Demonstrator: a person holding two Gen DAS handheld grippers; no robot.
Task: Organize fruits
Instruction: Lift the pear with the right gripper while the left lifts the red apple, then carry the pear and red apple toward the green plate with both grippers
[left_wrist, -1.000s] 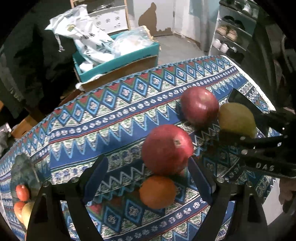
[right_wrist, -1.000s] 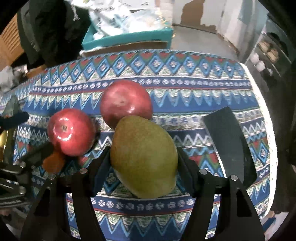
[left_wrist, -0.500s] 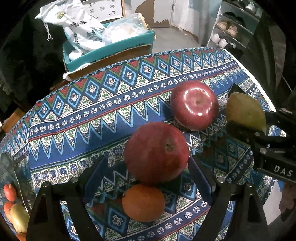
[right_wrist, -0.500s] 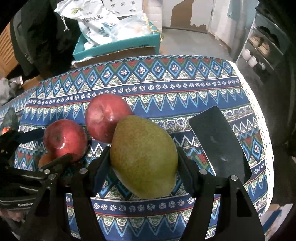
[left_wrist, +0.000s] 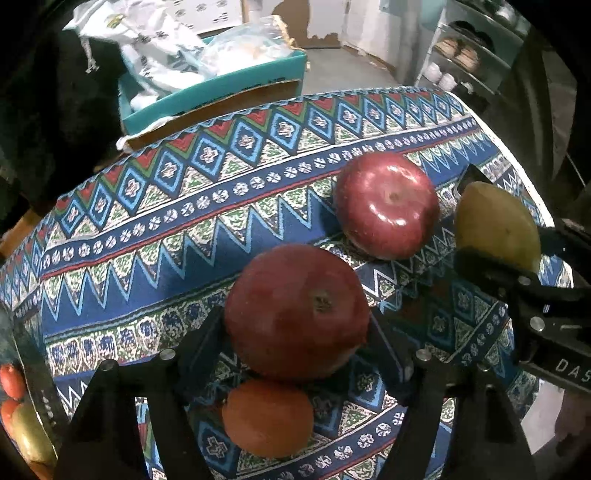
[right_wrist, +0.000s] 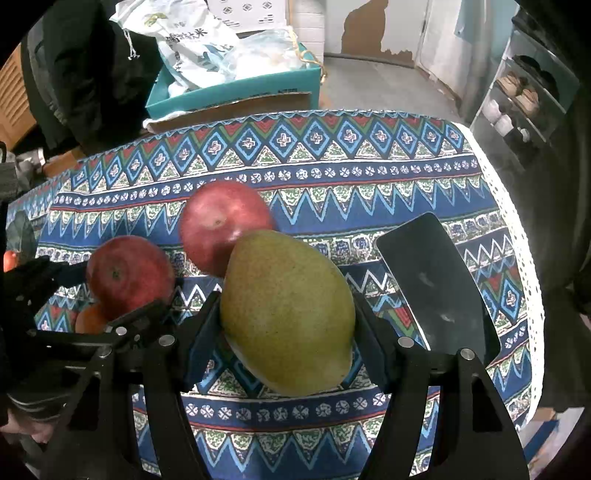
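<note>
Two red apples, an orange and a green-yellow mango are on the patterned tablecloth (left_wrist: 184, 221). The near red apple (left_wrist: 295, 310) (right_wrist: 129, 273) sits between the fingers of my left gripper (left_wrist: 295, 319). Its jaws are closing and both pads touch the apple's sides. The orange (left_wrist: 267, 417) lies just below that apple, under the gripper. The second red apple (left_wrist: 388, 206) (right_wrist: 225, 221) rests free behind. My right gripper (right_wrist: 287, 301) is shut on the mango (right_wrist: 288, 310) (left_wrist: 495, 225), which stands beside the second apple.
A black flat board (right_wrist: 436, 284) lies on the cloth right of the mango, near the lace-trimmed table edge (right_wrist: 524, 295). A teal box with plastic bags (left_wrist: 218, 92) stands beyond the far edge. A bowl of small fruits (left_wrist: 18, 406) is at the far left. A shoe shelf (right_wrist: 524, 96) stands behind right.
My left gripper has come down around the near red apple and its fingers have drawn in against it. The right gripper and the mango have stayed in place.
</note>
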